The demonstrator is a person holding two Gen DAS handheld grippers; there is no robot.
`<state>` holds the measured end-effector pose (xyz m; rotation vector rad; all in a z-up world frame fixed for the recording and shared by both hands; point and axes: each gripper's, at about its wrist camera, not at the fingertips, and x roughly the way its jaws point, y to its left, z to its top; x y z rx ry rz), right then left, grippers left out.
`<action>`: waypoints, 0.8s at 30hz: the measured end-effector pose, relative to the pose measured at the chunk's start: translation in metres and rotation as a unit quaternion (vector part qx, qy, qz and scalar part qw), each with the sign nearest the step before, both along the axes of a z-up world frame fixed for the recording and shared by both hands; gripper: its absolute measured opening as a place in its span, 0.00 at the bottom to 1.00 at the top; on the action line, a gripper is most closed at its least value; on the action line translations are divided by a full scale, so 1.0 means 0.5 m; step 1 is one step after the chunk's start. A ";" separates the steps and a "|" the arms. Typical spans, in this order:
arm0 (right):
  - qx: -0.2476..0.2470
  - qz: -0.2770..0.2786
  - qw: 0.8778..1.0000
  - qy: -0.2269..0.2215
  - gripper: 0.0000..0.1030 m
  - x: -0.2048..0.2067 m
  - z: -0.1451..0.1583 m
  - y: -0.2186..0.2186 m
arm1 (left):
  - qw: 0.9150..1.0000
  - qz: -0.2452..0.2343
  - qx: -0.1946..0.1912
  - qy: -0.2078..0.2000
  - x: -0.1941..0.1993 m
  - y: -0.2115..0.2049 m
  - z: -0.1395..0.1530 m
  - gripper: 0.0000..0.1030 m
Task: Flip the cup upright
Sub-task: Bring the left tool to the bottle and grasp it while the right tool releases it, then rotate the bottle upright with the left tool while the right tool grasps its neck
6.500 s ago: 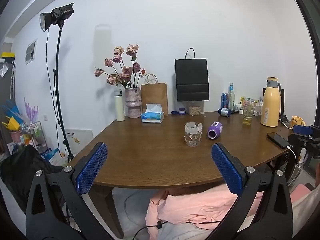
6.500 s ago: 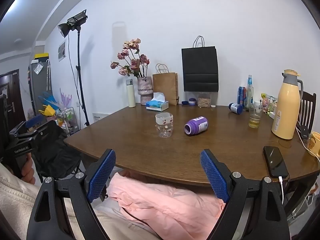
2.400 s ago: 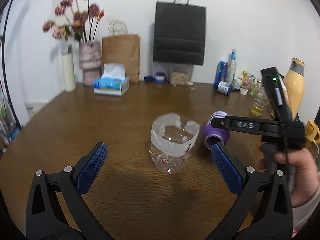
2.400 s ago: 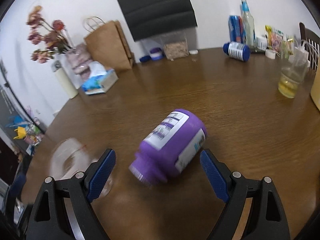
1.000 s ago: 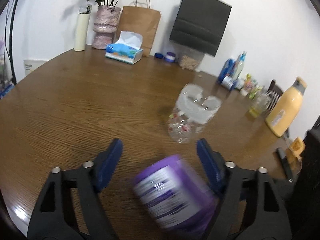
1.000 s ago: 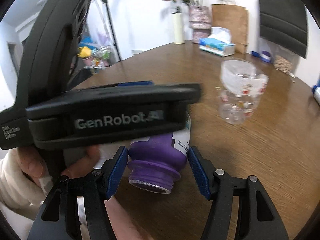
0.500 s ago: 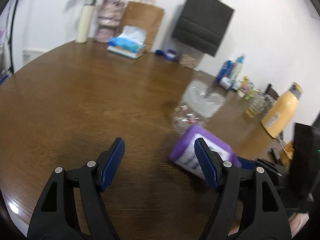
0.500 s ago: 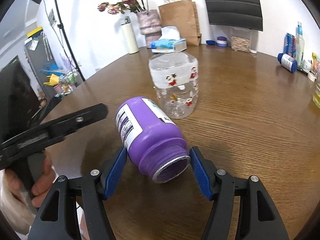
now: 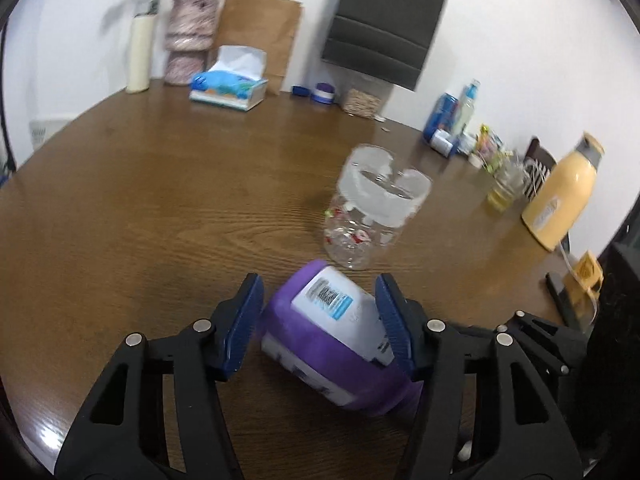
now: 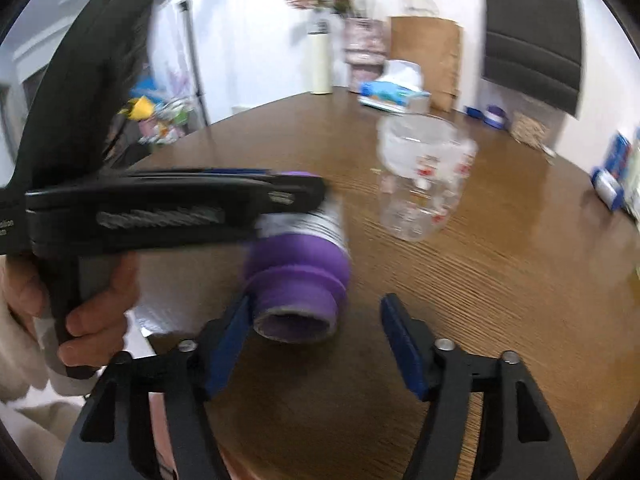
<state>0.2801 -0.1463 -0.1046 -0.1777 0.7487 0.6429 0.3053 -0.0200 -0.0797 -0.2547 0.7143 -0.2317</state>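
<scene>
The purple cup (image 9: 332,340) with a white label is tilted on its side just above the wooden table (image 9: 140,208). My left gripper (image 9: 320,320) is shut on its body, one blue pad on each side. In the right wrist view the cup (image 10: 298,276) points its open mouth toward the camera, with the left gripper (image 10: 296,196) clamped across it. My right gripper (image 10: 316,344) is open around the cup's mouth end; its left finger (image 10: 232,340) is close to the rim, its right finger stands apart.
A clear plastic jar (image 9: 376,208) stands upright just beyond the cup, also in the right wrist view (image 10: 424,176). A tissue box (image 9: 228,84), vase, paper bags, bottles, a glass (image 9: 502,188) and a yellow flask (image 9: 560,204) line the far edge.
My left gripper has closed on the purple cup. My right gripper has opened and let go of it, and now sits at the cup's mouth end.
</scene>
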 end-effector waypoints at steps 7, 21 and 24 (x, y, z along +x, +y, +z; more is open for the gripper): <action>0.063 -0.075 0.995 0.022 0.72 0.025 0.008 -0.079 | 1.000 0.015 -0.007 0.017 -0.012 0.018 -0.014 0.53; 0.097 -0.122 0.987 0.044 0.72 0.031 -0.004 -0.131 | 0.953 -0.257 0.135 0.084 -0.026 -0.115 -0.023 0.58; 0.099 -0.125 0.987 0.038 0.72 0.025 0.005 -0.138 | 0.948 -0.257 0.136 0.131 0.002 -0.124 -0.054 0.57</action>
